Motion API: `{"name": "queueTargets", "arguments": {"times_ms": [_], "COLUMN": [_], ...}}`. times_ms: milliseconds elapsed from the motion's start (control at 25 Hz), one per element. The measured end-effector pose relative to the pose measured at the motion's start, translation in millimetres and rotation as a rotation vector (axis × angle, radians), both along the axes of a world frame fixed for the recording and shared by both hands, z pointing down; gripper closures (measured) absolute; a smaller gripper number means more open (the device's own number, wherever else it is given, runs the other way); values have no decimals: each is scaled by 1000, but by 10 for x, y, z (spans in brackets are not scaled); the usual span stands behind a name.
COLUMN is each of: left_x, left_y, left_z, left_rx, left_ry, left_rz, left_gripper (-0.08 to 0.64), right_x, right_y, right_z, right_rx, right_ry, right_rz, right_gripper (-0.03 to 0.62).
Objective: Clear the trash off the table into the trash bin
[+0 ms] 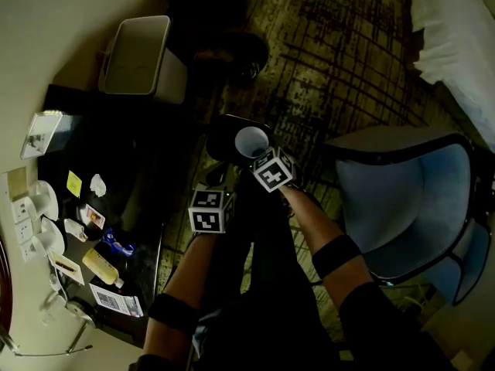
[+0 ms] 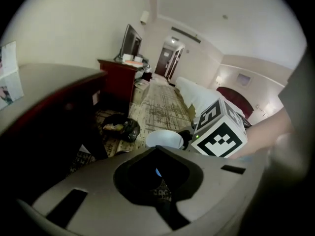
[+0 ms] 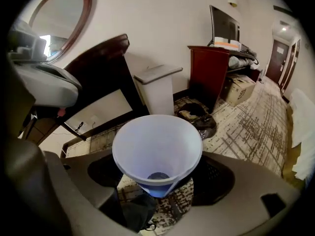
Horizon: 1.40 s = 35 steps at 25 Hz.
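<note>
My right gripper [image 1: 250,151] is shut on a white paper cup [image 1: 251,141], held upright over the carpet beside the dark table [image 1: 135,207]. In the right gripper view the cup [image 3: 157,146] fills the space between the jaws, mouth toward the camera. My left gripper [image 1: 220,178] hangs just left of it, shut with nothing in it; its jaws [image 2: 160,181] meet, and the cup [image 2: 165,139] shows beyond them. The white trash bin [image 1: 139,56] stands on the floor past the table's far end. Crumpled paper [image 1: 97,184], a blue wrapper [image 1: 116,244] and a yellow note [image 1: 73,182] lie on the table.
A black trash bag [image 1: 240,52] lies on the carpet right of the bin. A blue armchair [image 1: 402,199] stands close at the right. On the table are also a bottle [image 1: 100,267], white saucers [image 1: 42,199] and cards. A white bed edge [image 1: 456,45] is at top right.
</note>
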<state>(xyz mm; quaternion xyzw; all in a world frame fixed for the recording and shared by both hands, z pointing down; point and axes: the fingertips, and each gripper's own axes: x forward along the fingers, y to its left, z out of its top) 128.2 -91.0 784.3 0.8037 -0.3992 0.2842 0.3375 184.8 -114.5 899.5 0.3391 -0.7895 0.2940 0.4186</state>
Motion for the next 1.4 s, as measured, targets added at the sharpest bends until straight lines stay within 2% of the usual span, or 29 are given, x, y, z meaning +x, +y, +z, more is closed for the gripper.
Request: {"name": "queueTargets", "arguments": {"times_ms": [200,360,560,680,880,1120,1240,1360,1400], "left_x": [97,100,46,-12,7,38,63,136,169], "left_y": [-60,-97,-79,-97,-70,-129,-107,-86,-76], "left_z": [832,1424,1950,2153,2234,2167,2034,1684,1516], "left_rx": [-24,-34,-59,-62,-87,-64,-62,-53,-46], "left_ry": [-21,-21,-29,-52,-42,-34,-40,-28,-16], "left_rz": [24,3,-12,-6,-20,-29,-22,-20,-16], "left_gripper": [560,560,560,560,560,560,560,560,560], "right_x": [72,29,-32,-42,-25,41,86,164,186], "right_y": [21,12,91,25,163,202,226,239,242], "right_z": [809,1348,1889,2073,2348,2385,2235,1890,1716], "right_rx": [-17,-15,-48,-35,-63,-70,-80,-81,-79], "right_ry": [21,21,42,52,87,99,91,78,70], "right_rz": [13,5,-5,-6,-21,-38,-34,-25,-25], "right_gripper": [179,175,155,139,116,86,86,100,143]}}
